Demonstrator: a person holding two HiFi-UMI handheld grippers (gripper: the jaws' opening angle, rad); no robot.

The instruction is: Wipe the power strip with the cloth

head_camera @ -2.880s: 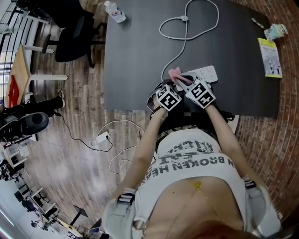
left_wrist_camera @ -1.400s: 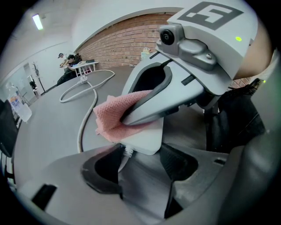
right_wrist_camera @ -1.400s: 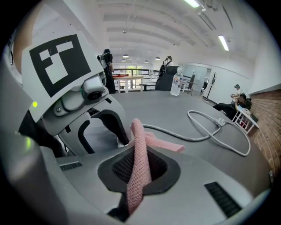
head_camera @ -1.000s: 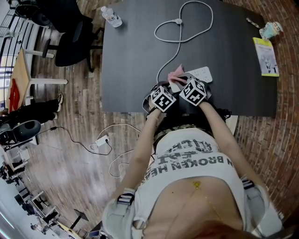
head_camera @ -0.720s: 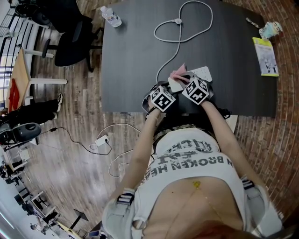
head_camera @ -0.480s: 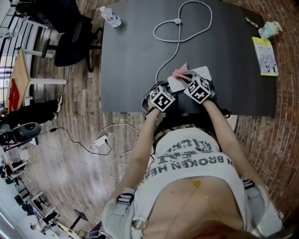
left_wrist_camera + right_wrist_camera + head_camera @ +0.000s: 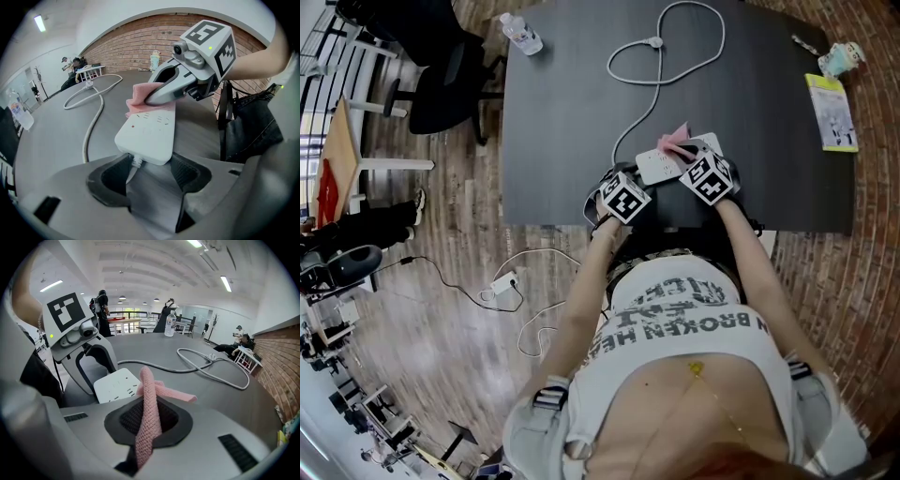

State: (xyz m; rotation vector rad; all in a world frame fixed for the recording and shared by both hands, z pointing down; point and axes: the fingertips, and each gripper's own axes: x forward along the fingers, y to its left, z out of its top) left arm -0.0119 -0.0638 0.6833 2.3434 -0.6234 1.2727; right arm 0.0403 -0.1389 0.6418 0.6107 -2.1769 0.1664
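While the left gripper [image 7: 150,165] clasped the cord end of the one white power strip [image 7: 147,133] on the dark table [image 7: 572,112], its one cable [image 7: 661,70] looped beyond. The right gripper [image 7: 149,420], clenched on the single pink cloth [image 7: 149,390], pressed it onto the strip's far end.

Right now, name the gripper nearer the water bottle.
Left. The left gripper grips the power strip at the end toward the water bottle; the right gripper holds the cloth farther off.
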